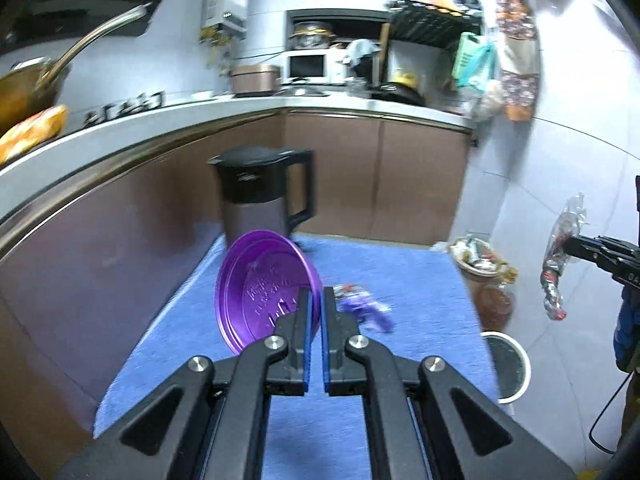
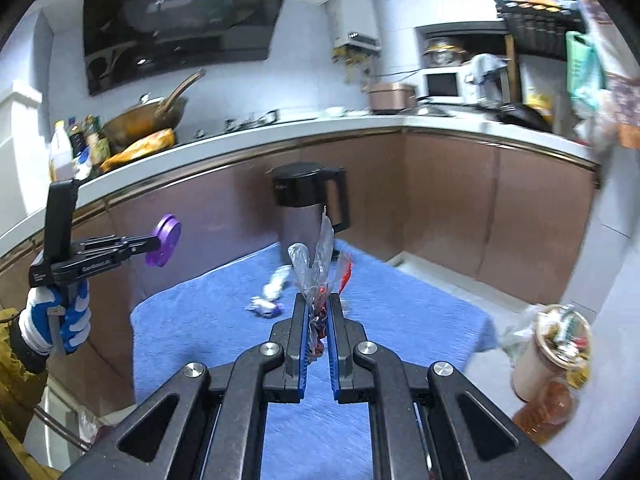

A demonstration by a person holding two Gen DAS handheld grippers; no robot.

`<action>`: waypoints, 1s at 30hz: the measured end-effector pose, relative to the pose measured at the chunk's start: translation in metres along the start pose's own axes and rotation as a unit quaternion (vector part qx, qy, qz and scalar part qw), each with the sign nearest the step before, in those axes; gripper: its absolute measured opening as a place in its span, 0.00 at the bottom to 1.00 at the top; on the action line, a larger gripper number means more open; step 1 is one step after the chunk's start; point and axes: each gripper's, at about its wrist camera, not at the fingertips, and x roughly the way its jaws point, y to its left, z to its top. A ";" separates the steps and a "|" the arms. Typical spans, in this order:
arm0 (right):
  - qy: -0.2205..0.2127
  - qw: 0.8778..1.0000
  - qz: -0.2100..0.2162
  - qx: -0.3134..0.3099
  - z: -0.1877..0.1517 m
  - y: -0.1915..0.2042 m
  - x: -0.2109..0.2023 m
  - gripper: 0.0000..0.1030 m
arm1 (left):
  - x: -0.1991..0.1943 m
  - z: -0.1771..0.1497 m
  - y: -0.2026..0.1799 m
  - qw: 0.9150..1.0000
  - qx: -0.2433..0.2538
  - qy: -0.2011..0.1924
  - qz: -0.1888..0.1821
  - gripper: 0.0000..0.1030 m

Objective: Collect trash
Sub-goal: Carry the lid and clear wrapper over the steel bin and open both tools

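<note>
Left gripper: the left gripper (image 1: 316, 296) is closed narrowly on the rim of a purple plastic lid (image 1: 264, 288), which stands tilted on edge and lifted above the blue cloth.
Left gripper from the other view: the same gripper (image 2: 158, 242) is seen side-on to the left, held in a blue-and-white gloved hand (image 2: 60, 316), with the purple lid (image 2: 164, 240) pinched at its tip.
Right gripper: the right gripper (image 2: 318, 304) is clamped on a crumpled clear wrapper (image 2: 316, 268) with red print, which sticks up from between the pads.
Right gripper from the other view: it (image 1: 570, 246) enters from the far right, with the wrapper (image 1: 558, 256) hanging down from its tip, well off the worktop's right edge.
Just ahead of the grippers: a purple and white wrapper (image 2: 268, 300) lies on the blue cloth (image 2: 400, 312) covering the worktop; in the left view it (image 1: 364, 304) lies just right of the fingers.
Farther ahead: a kettle (image 1: 264, 196) with black lid and handle stands at the cloth's far edge, behind the purple lid.
Right of the worktop, lower: a bin (image 2: 556, 348) filled with wrappers stands on the floor; also seen here (image 1: 480, 260).
Farthest: brown cabinets (image 2: 444, 204) under a white kitchen counter.
</note>
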 end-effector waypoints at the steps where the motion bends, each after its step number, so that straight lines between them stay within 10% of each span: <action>1: -0.006 1.000 -0.015 0.004 -0.003 -0.008 -0.010 0.08 | 0.001 0.004 -0.013 1.000 0.006 -0.002 -0.011 0.03; 15: -0.003 0.976 -0.200 0.088 -0.081 -0.124 -0.082 0.08 | 0.104 0.011 -0.231 0.977 0.080 0.057 -0.191 0.03; 30: 0.112 0.943 -0.235 0.210 -0.206 -0.247 -0.020 0.09 | 0.255 -0.071 -0.388 0.926 0.080 0.225 -0.292 0.05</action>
